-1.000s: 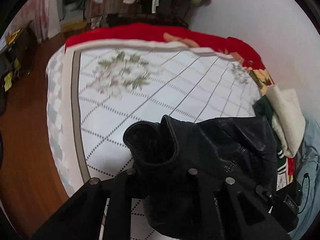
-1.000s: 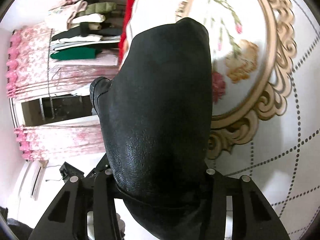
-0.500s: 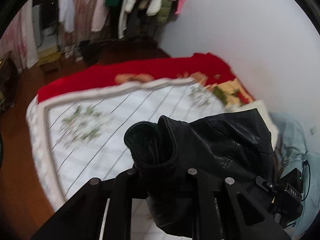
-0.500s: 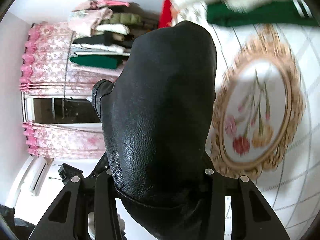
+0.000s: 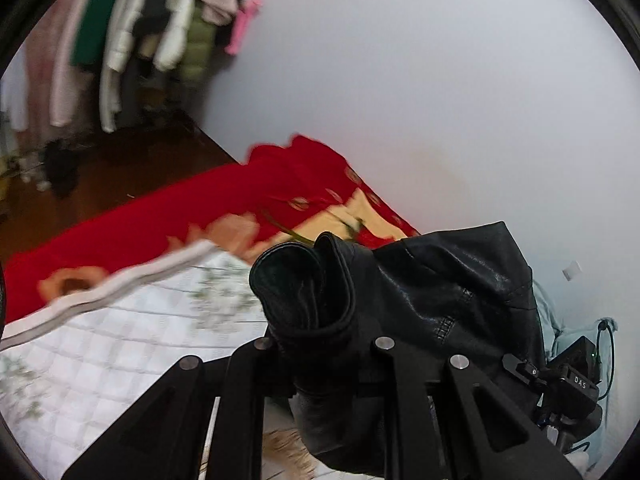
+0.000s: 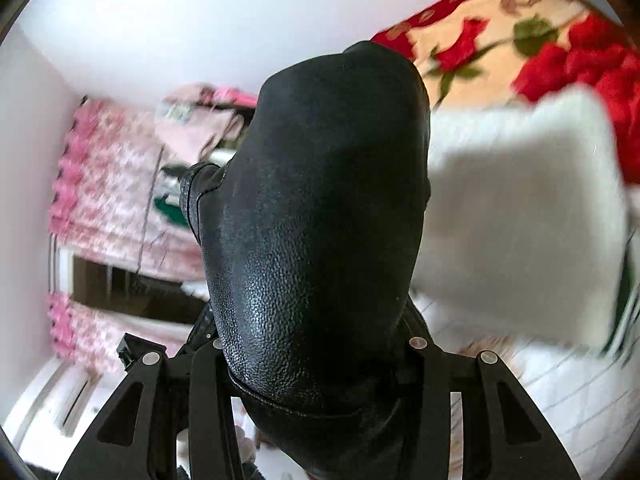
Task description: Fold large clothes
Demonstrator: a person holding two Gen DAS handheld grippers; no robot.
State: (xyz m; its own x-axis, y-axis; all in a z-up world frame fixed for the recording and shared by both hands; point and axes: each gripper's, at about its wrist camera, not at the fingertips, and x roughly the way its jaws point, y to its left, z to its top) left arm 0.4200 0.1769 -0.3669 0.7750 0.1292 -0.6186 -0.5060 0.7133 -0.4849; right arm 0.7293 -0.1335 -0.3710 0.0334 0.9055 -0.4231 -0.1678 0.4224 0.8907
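Observation:
A black leather jacket [image 5: 420, 304] hangs bunched between both grippers, lifted off the bed. My left gripper [image 5: 320, 344] is shut on a rolled edge of it, and the leather spreads to the right over the other gripper's body. In the right wrist view the jacket [image 6: 320, 220] bulges up as a thick folded wad that fills the middle. My right gripper [image 6: 316, 344] is shut on that wad, and its fingertips are hidden under the leather.
Below lies a bed with a white quilted cover [image 5: 100, 360] and a red floral blanket [image 5: 208, 216] at its far end. A white folded garment [image 6: 520, 220] sits at the right. Clothes hang on a rack [image 5: 140, 32] by the white wall. Pink curtains [image 6: 108, 184] frame a window.
Both grippers rose and swung with the jacket still gripped. The views tilted up from the bed toward the wall, and the red blanket and white garment came into the right wrist view.

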